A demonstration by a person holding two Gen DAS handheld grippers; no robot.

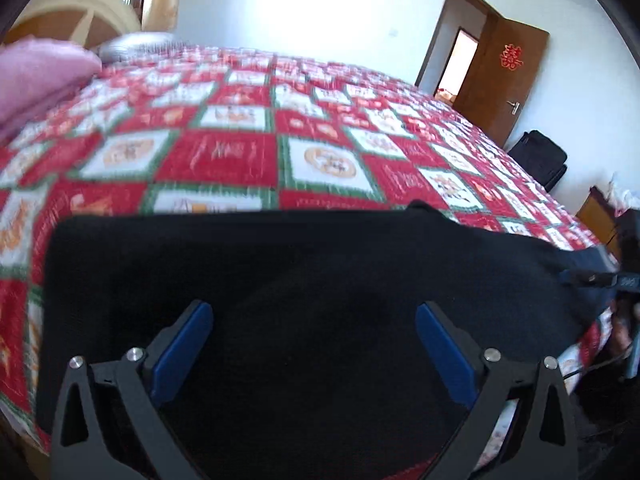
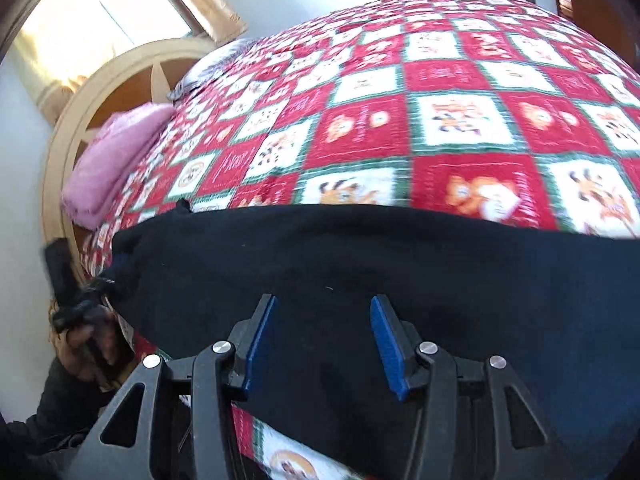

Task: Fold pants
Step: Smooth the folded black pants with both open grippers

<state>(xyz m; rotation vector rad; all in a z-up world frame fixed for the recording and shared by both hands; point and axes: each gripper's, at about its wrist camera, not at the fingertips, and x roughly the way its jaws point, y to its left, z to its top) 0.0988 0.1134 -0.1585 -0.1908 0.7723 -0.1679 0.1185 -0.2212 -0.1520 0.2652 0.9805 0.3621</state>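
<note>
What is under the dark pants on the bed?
The dark pants lie on a red, white and green checked quilt, which shows around their edges. The part of the quilt beneath them is covered.

Bed w/ red-white-green checked quilt (image 1: 224, 152) fills most of both views. Folded pink blanket (image 2: 116, 152) lies at far left near the curved cream headboard (image 2: 132, 60); grey pillow (image 1: 136, 46) just beside it. Sunlit window w/ curtain (image 2: 100, 12) behind headboard. Far right: open brown door (image 1: 508, 76) w/ red paper-cut, black bag (image 1: 540, 158) on floor below it.
</note>
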